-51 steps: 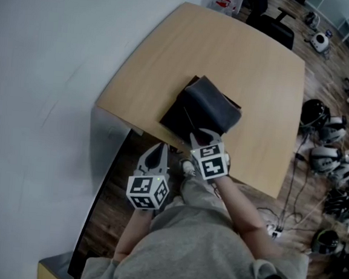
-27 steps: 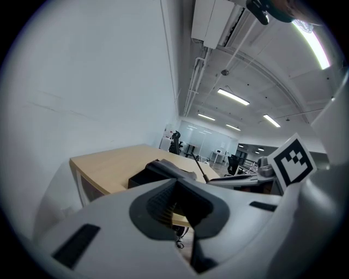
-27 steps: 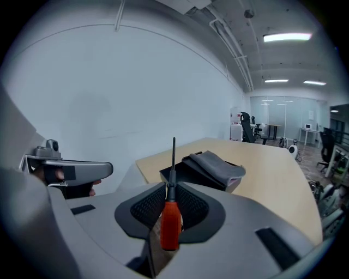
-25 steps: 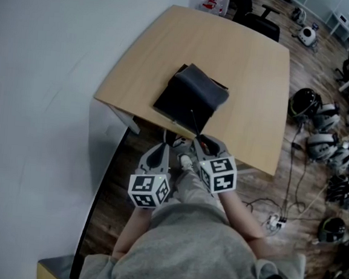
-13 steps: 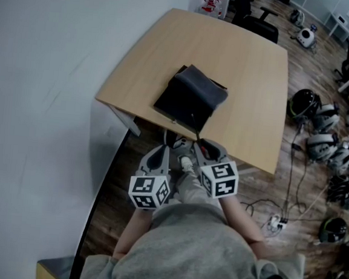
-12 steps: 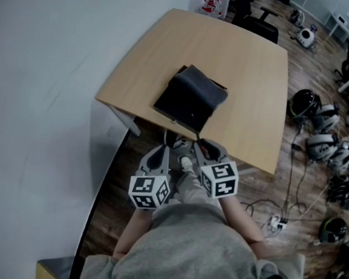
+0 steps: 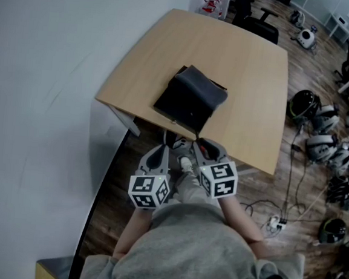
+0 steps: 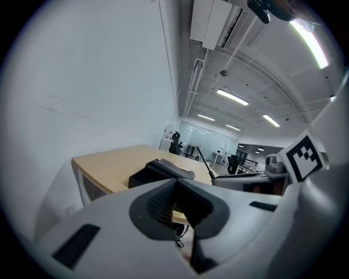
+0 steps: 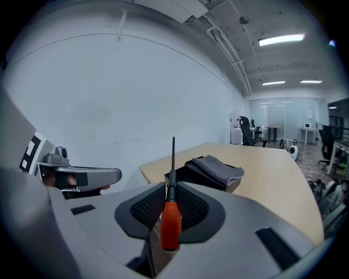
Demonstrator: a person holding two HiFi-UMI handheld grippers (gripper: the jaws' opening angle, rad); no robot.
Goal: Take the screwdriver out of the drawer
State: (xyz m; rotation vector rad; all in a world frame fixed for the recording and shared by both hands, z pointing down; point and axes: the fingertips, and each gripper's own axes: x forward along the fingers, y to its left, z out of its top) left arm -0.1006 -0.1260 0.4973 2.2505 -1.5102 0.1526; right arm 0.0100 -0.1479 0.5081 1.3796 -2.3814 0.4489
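Observation:
My right gripper [image 9: 170, 210] is shut on a screwdriver [image 9: 170, 220] with a red handle, and its thin dark shaft sticks straight up past the jaw tips. In the head view this right gripper [image 7: 205, 147] hangs just off the near edge of the wooden table [image 7: 252, 82], a little short of the small black drawer box [image 7: 190, 104] with a grey cloth on top. My left gripper [image 7: 158, 157] sits beside it at the left, below the table edge. In its own view the left gripper [image 8: 175, 184] has its jaws together with nothing between them.
A white wall runs along the left. An office chair [image 7: 262, 25] stands at the table's far end. Helmets and gear [image 7: 320, 139] and cables [image 7: 275, 222] lie on the wooden floor at the right. The person's shoe [image 7: 186, 163] shows between the grippers.
Since two seconds ago the right gripper has drawn back from the black box towards the person, with the screwdriver in it. Over the last half second nothing has visibly moved.

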